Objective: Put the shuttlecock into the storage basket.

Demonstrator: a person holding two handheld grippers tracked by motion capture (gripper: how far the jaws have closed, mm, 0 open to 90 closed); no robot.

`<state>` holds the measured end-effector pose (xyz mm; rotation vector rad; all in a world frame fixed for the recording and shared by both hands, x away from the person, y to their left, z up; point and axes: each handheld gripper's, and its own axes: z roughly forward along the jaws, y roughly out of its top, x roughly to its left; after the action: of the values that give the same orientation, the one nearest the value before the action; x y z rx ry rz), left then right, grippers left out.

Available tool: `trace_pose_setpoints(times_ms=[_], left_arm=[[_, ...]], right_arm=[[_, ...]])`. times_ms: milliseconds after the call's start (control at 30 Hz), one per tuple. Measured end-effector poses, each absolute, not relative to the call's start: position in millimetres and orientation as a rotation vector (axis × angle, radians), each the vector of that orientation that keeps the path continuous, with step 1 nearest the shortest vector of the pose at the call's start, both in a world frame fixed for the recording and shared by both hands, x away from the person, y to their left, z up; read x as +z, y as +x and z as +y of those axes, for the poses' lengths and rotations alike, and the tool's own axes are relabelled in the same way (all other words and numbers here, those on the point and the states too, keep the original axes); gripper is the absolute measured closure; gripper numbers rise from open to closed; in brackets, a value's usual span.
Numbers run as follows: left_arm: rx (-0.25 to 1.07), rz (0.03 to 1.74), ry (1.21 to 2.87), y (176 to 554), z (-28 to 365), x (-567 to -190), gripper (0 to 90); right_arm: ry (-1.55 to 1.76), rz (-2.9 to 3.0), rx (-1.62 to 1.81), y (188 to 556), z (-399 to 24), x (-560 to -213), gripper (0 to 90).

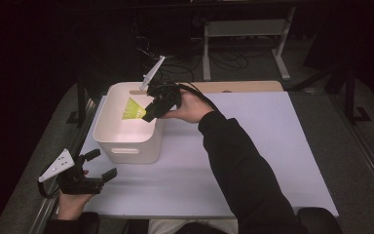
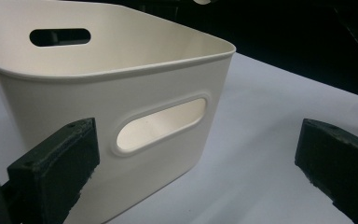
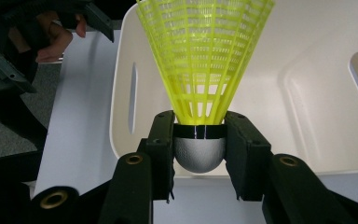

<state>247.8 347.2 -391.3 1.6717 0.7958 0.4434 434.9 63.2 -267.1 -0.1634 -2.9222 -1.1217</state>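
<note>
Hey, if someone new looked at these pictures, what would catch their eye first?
The bright yellow shuttlecock, clamped by its grey cap in the right claw above the white bin at the table's left. Next, the left claw at the table's near left edge, jaws wide apart, facing the bin's handle slot.

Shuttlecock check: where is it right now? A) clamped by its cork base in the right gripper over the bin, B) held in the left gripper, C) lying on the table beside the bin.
A: the right gripper pinches the yellow shuttlecock by its base above the open white bin.
</note>
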Motion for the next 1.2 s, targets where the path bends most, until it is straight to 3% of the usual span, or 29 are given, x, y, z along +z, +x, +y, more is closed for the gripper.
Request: trace_pose_setpoints(times_ms=[1200], left_arm=[[0.441,0.794,1.667,248,348,-391,0.0]], right_arm=[[-0.122,-2.912,-1.012,432,94,-300,63.1]])
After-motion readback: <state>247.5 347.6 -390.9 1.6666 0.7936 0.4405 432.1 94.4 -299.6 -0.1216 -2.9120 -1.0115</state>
